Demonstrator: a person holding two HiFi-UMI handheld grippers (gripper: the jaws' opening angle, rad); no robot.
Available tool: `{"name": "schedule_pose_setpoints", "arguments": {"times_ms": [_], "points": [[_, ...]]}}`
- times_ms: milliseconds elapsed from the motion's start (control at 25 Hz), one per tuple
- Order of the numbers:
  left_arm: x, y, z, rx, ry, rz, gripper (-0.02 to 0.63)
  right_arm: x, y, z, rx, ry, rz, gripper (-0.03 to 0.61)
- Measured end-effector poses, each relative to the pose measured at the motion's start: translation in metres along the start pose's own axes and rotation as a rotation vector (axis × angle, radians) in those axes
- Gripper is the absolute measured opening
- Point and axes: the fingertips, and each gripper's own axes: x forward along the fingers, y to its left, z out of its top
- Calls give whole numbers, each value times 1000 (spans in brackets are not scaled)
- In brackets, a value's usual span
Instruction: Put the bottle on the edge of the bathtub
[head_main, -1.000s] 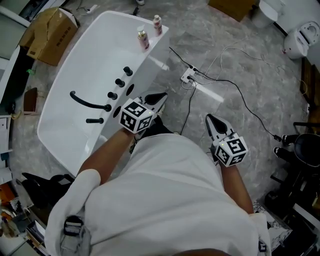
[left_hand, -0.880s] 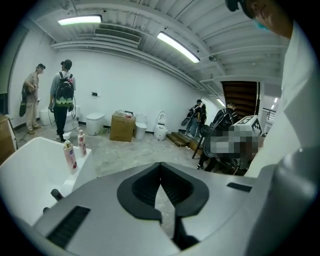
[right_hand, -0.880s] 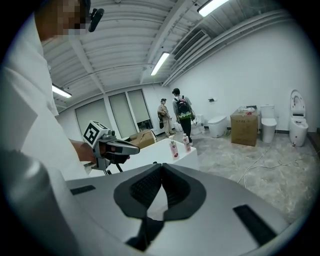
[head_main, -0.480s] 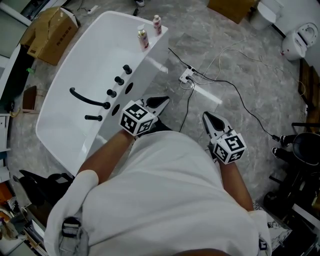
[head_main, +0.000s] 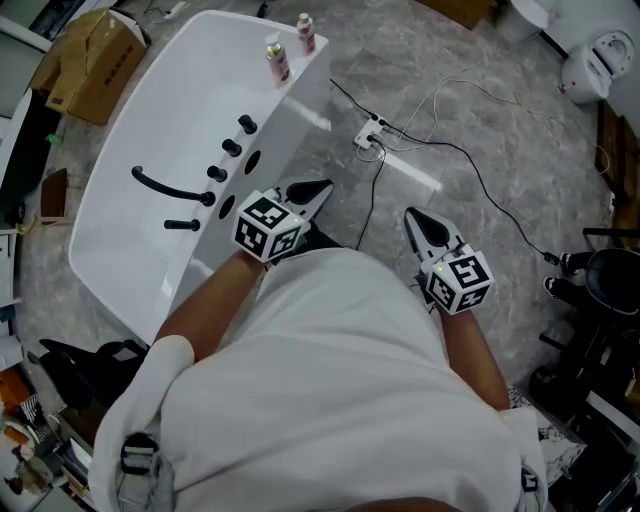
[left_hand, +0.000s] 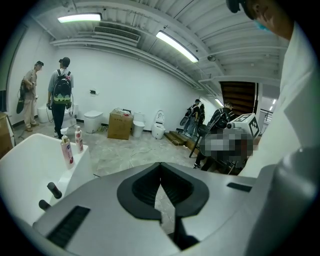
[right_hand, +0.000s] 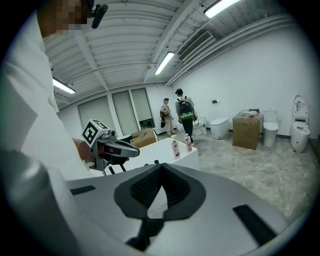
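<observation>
The white bathtub (head_main: 160, 120) lies to my left in the head view. Two pink-and-white bottles stand upright on its far corner rim, one (head_main: 273, 58) just left of the other (head_main: 304, 32). The left gripper view shows both, the nearer (left_hand: 66, 151) and the farther (left_hand: 78, 139). They also appear in the right gripper view (right_hand: 175, 148). My left gripper (head_main: 322, 187) hovers beside the tub's near rim, shut and holding nothing. My right gripper (head_main: 410, 214) hangs over the floor to the right, also shut and holding nothing. Both are far from the bottles.
Black tap knobs and a curved spout (head_main: 170, 190) sit on the tub's rim. A power strip with cables (head_main: 370, 133) lies on the marble floor ahead. A cardboard box (head_main: 88, 60) stands at far left, a toilet (head_main: 598, 62) at far right. Two people (left_hand: 61, 95) stand in the distance.
The view has drifted so the tub and bottles sit slightly higher and further left. Both grippers stay shut and hold about the same place in front of the body.
</observation>
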Motion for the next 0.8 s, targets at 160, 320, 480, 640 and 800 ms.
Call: {"name": "schedule_pose_setpoints", "arguments": {"times_ms": [160, 320, 480, 640, 800], "points": [[3, 1, -2, -5, 8, 2, 18, 0, -3, -2, 5, 2, -2, 8], [2, 3, -4, -6, 18, 5, 18, 2, -3, -4, 11, 5, -2, 8], [5, 8, -6, -11, 31, 7, 18, 5, -7, -6, 16, 12, -3, 8], [9, 16, -5, -15, 38, 8, 18, 11, -11, -4, 21, 17, -3, 8], [15, 27, -2, -20, 39, 9, 18, 20, -16, -1, 20, 26, -4, 8]]}}
